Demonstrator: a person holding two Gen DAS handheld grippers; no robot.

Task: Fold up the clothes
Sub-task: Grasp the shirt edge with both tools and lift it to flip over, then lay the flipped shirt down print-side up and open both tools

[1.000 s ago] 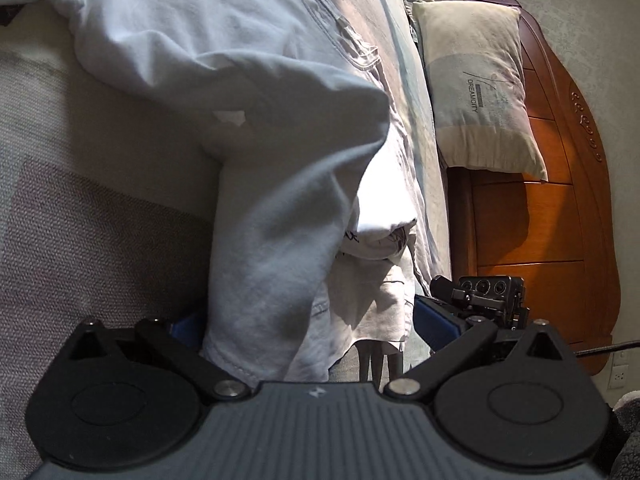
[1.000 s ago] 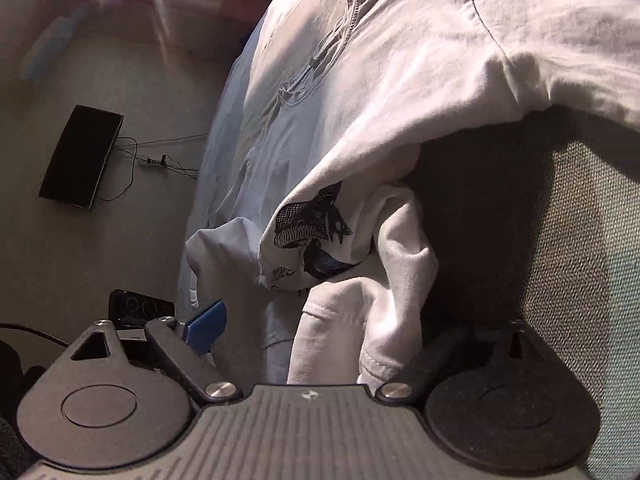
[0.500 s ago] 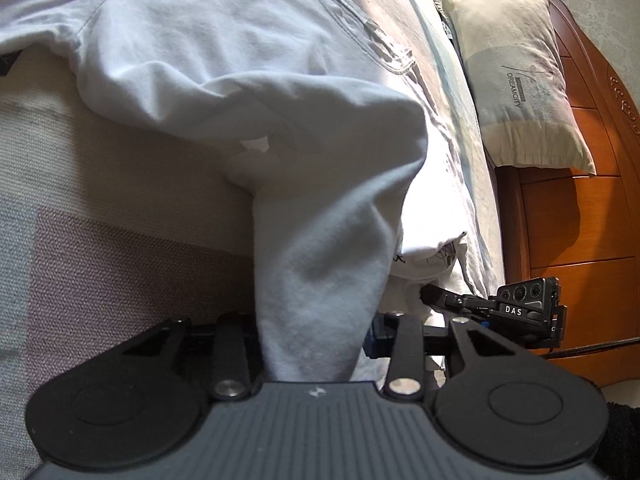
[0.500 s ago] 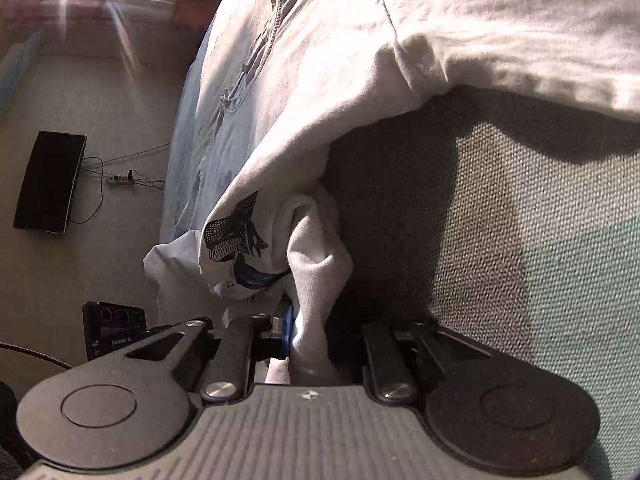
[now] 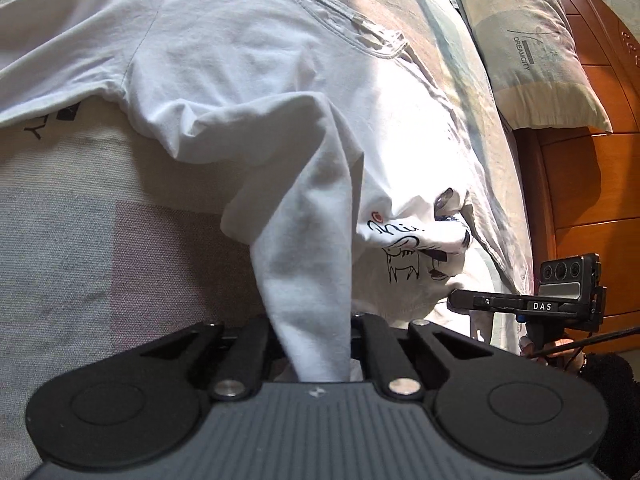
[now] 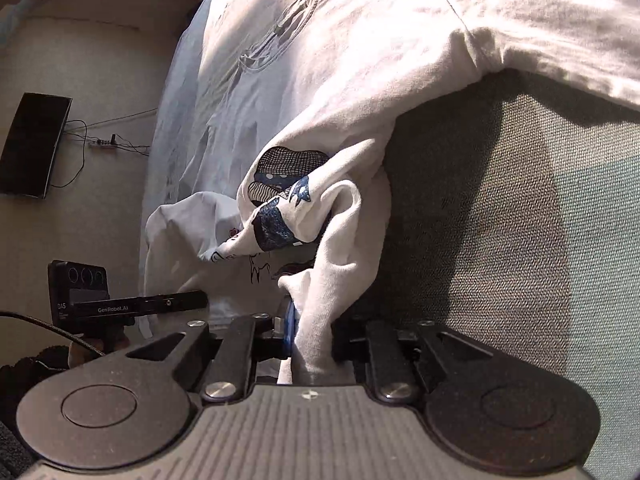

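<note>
In my left wrist view, going from the left side across: the bedspread, in pale grey and pinkish blocks, lies bare at the left. Over it spreads the white T-shirt, its sleeve reaching off to the left and its neckline up toward the top. A bunched corner of that shirt runs down in a taut ridge into my left gripper, whose jaws are clamped tight on the cloth. Just right of that ridge a fold shows the black line print on the shirt's front. Further right my right gripper comes in from the side, nosing into the hanging hem. Beyond it stand a pillow with lettering and the wooden headboard.

In my right wrist view, the floor at the left carries a flat black device and a trailing cable. My left gripper shows below that, against the shirt's draped edge. In the middle the T-shirt hangs off the bed edge with its blue and black print folded outward, and a twisted strand of it drops between my right gripper's jaws, which are easing open a touch while the pads press the cloth. To the right lies the woven bedspread, partly in shadow
</note>
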